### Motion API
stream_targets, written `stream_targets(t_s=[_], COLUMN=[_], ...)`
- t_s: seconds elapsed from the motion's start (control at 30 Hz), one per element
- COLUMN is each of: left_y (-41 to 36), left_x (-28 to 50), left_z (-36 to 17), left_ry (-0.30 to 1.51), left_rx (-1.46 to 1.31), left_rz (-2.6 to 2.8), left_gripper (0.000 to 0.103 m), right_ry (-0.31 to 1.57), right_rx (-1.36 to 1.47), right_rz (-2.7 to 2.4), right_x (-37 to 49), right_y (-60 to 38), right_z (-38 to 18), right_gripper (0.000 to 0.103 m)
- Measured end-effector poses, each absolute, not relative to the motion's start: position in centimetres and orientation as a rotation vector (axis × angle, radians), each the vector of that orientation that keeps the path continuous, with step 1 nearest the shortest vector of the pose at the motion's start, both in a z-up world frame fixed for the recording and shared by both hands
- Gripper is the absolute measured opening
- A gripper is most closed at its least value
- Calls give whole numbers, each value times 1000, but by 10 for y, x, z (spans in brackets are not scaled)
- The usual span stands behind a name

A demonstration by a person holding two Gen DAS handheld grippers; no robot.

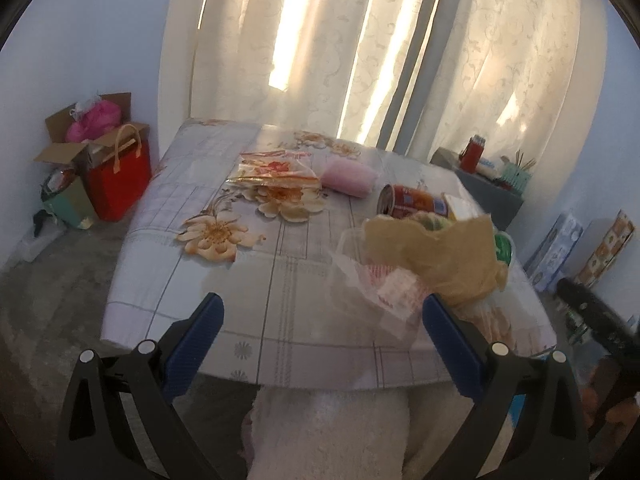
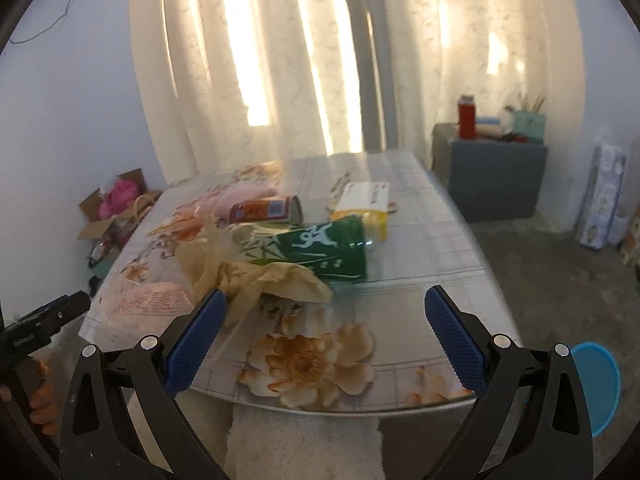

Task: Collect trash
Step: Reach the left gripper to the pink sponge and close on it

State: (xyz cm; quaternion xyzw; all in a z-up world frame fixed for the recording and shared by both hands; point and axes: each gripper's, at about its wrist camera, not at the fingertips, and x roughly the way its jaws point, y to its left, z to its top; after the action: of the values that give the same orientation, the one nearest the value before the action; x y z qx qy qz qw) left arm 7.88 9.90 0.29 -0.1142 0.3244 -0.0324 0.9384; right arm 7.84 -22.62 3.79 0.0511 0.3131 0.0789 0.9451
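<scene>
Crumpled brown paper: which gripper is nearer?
Right. The right gripper has one fingertip beside the crumpled brown paper; the left gripper sits further left of it.

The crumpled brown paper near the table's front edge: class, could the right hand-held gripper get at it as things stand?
Probably yes. The right hand-held gripper is open, and the crumpled brown paper lies just beyond its left finger, with nothing between. The green cup lies behind the paper, not in the way.

left gripper (image 1: 322, 312) and right gripper (image 2: 326, 306) both level — jaws spread wide, gripping nothing.
</scene>
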Motion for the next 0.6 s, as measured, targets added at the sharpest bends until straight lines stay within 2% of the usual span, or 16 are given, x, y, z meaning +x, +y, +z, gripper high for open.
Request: stream_targets(t_s=[0.33,0.6], left_y=[123,139], left_x=[123,191], left_z=[23,54], left_ry=[602,607], left_rx=[-257,-201], left_rz=[-44,-74], left_gripper=[97,97], right_ry=[689,708], right_rx=[226,332], right_rz=[265,261], right_x=[113,134], right_y=[-233,-265], right_z=[29,24], right_gripper=[95,95])
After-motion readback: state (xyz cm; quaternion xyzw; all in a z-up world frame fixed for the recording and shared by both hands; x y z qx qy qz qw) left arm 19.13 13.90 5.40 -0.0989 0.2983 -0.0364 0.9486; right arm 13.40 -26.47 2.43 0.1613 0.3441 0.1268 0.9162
